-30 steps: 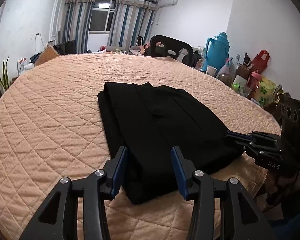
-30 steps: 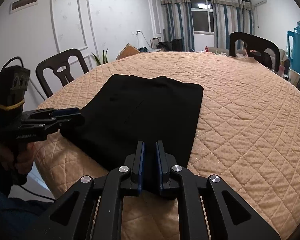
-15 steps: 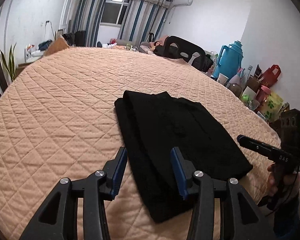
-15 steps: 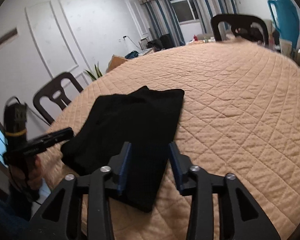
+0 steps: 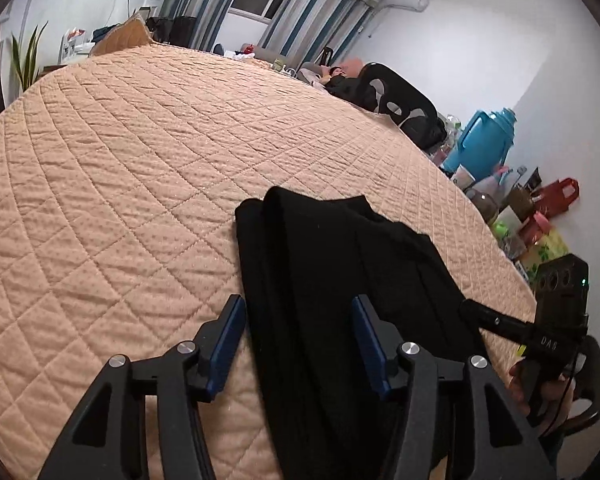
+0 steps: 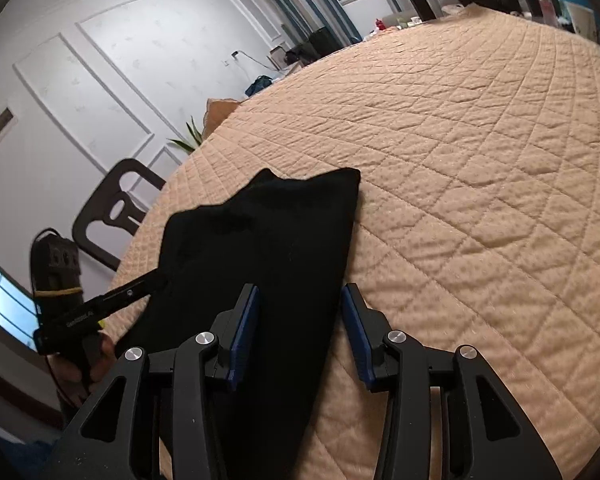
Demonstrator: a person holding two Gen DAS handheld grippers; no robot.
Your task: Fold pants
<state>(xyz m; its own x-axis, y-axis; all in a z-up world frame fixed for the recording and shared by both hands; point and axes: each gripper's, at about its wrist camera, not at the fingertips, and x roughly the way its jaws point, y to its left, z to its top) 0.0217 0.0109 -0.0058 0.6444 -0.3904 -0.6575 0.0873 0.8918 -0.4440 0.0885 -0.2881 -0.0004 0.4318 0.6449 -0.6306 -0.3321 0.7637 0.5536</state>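
The black fabric pants (image 5: pixel 340 280) lie folded into a compact stack near the quilted peach table's (image 5: pixel 120 168) near edge, seemingly finished, with the left gripper (image 5: pixel 298 344) and right gripper (image 6: pixel 300 332) both spread apart, the jaws having just been opening, gripping nothing.

Home: curtains (image 5: pixel 300 4), chair (image 6: pixel 114 208), houseplant (image 5: pixel 26 60)

Near end of the black pants (image 5: pixel 340 280) hidden behind the left hand-held gripper (image 5: pixel 298 332) and cut off by the bottom edge. Clutter (image 5: pixel 520 208) by the far wall too small to identify. In the right wrist view, the hand (image 6: pixel 88 364) is mostly covered.
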